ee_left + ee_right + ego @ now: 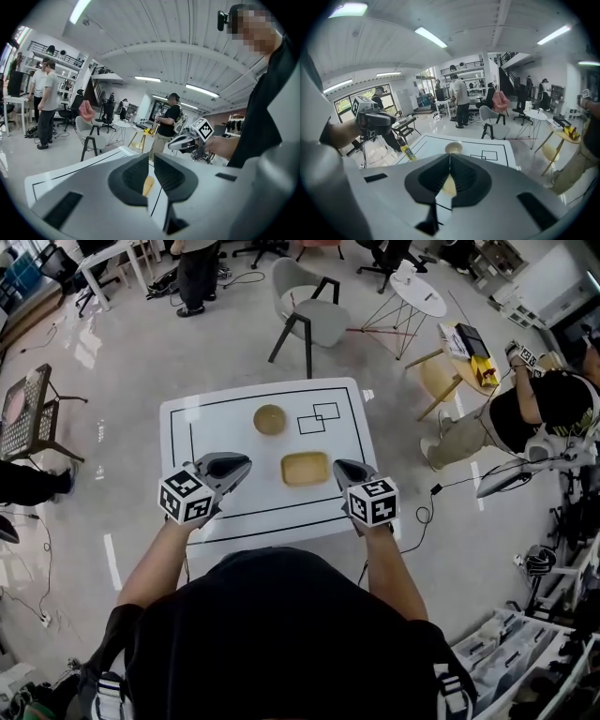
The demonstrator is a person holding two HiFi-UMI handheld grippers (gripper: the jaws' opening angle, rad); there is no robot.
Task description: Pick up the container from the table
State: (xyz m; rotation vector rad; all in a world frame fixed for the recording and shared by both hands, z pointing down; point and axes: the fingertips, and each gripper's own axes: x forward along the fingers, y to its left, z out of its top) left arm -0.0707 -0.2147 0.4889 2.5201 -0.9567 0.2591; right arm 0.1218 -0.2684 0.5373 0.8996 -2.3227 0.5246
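Observation:
A shallow rectangular wooden container [306,468] lies on the white table [187,427], just beyond and between both grippers. My left gripper [246,463] hovers to its left over the table's near part; its jaws [151,157] stand a narrow gap apart with nothing in them, and the container [148,185] shows through the gap. My right gripper [337,465] hovers to the container's right, jaws shut tip to tip [450,157] and empty. The container [449,185] shows just under its tips.
A round wooden bowl [269,419] sits farther back on the table, beside outlined squares [319,416]. Beyond the table stand a grey chair [314,317] and a small round white table [418,292]. A person [539,413] sits at the right; others stand at the back.

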